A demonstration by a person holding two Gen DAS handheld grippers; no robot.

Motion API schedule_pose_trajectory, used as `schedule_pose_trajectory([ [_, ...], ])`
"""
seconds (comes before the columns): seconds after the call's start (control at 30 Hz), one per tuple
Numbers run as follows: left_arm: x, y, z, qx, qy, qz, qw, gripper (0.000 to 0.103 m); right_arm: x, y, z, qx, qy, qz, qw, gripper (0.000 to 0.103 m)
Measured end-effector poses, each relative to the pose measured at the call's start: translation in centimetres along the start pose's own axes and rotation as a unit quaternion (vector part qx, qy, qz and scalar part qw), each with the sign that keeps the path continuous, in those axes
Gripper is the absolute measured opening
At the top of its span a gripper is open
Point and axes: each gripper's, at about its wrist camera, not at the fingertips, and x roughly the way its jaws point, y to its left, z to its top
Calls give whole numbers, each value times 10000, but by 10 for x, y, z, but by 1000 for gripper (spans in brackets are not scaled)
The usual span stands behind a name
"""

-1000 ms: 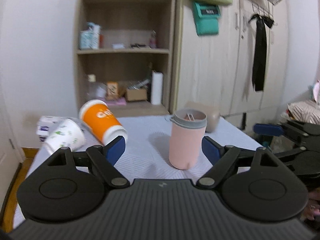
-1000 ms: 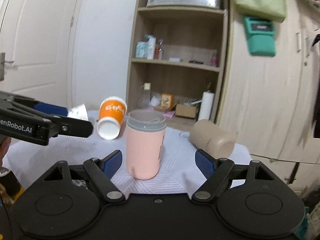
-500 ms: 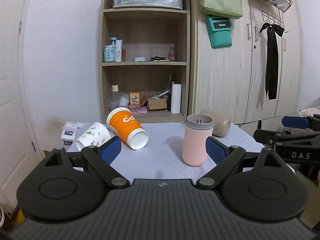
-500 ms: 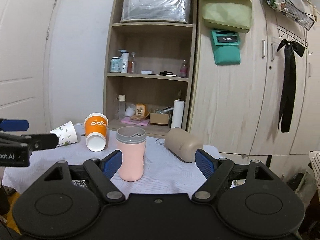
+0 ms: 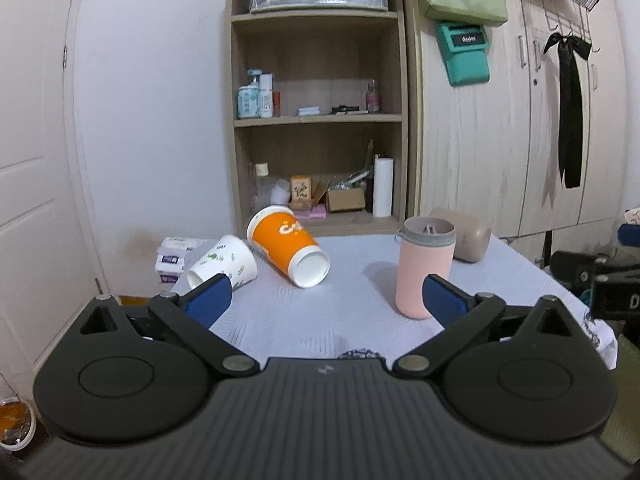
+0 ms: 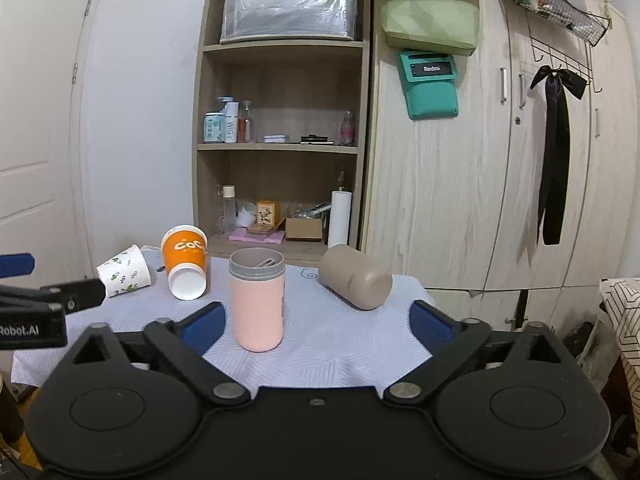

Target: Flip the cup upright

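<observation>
A pink cup (image 5: 424,270) (image 6: 257,298) stands upright on the white-clothed table (image 5: 352,300) (image 6: 332,340). An orange paper cup (image 5: 288,246) (image 6: 185,266), a white leaf-print paper cup (image 5: 224,266) (image 6: 124,272) and a tan cup (image 5: 460,238) (image 6: 354,282) lie on their sides. My left gripper (image 5: 326,300) is open and empty, held back from the table's near edge. My right gripper (image 6: 316,326) is open and empty, also short of the cups. Each gripper shows at the other view's edge.
A wooden shelf unit (image 5: 316,120) and a wardrobe (image 6: 500,160) stand behind the table. A tissue pack (image 5: 172,256) lies at the table's far left corner. A white door (image 5: 32,200) is on the left.
Both grippers have pulled back and away from the table, so the cups look smaller. The pink cup stays upright where it stood. Both stay open.
</observation>
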Motion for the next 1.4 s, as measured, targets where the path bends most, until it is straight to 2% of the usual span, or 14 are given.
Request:
schedule_pose_trajectory([
  [0.53, 8, -7, 0, 54, 472, 585, 9972, 103, 0, 0, -2, 177, 108, -244, 9995, 103],
  [0.87, 5, -12, -2, 205, 440, 567, 9972, 103, -1, -2, -3, 305, 138, -324, 9989, 103],
  [1.4, 10, -5, -5, 94, 412, 599, 9973, 103, 2, 4, -7, 294, 202, -234, 9991, 103],
])
